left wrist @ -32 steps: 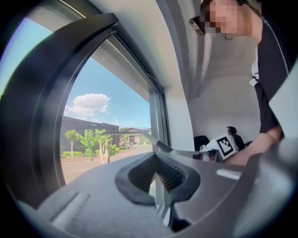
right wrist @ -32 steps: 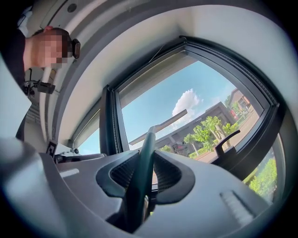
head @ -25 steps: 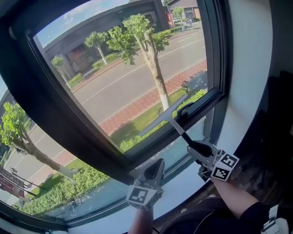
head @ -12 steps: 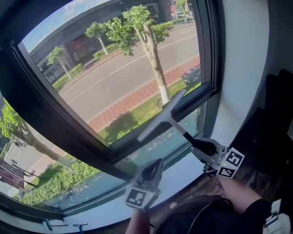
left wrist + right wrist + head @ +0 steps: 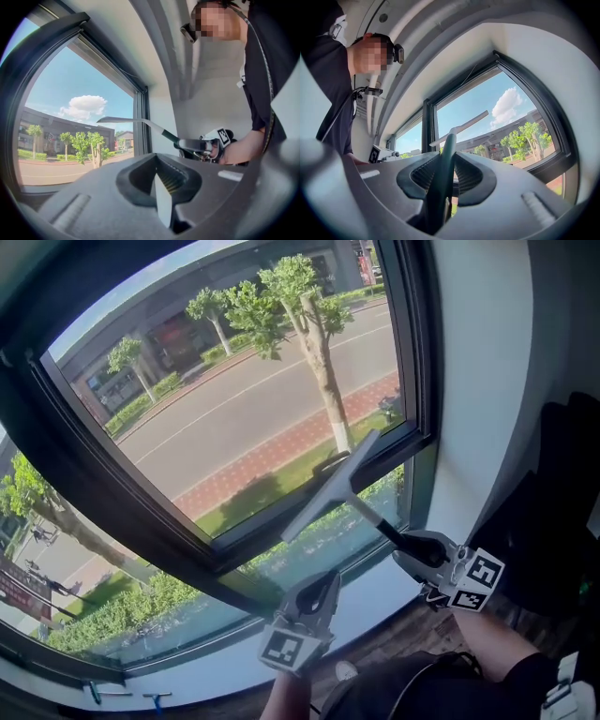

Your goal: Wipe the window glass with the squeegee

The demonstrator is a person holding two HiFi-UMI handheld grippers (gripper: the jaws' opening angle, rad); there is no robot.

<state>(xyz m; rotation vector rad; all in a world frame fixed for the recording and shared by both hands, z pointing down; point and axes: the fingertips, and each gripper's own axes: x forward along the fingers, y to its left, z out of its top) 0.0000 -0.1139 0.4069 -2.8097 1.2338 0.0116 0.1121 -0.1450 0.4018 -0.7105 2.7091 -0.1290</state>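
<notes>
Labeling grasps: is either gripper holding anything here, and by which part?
Right gripper holds the squeegee by the end of its dark handle. Left gripper is shut with nothing between its fingers.

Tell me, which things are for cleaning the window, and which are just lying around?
For the job: squeegee, gripped by the right claw; window glass.
Just lying about: empty shut left claw; small teal items by the lower frame, too small to name.
</notes>
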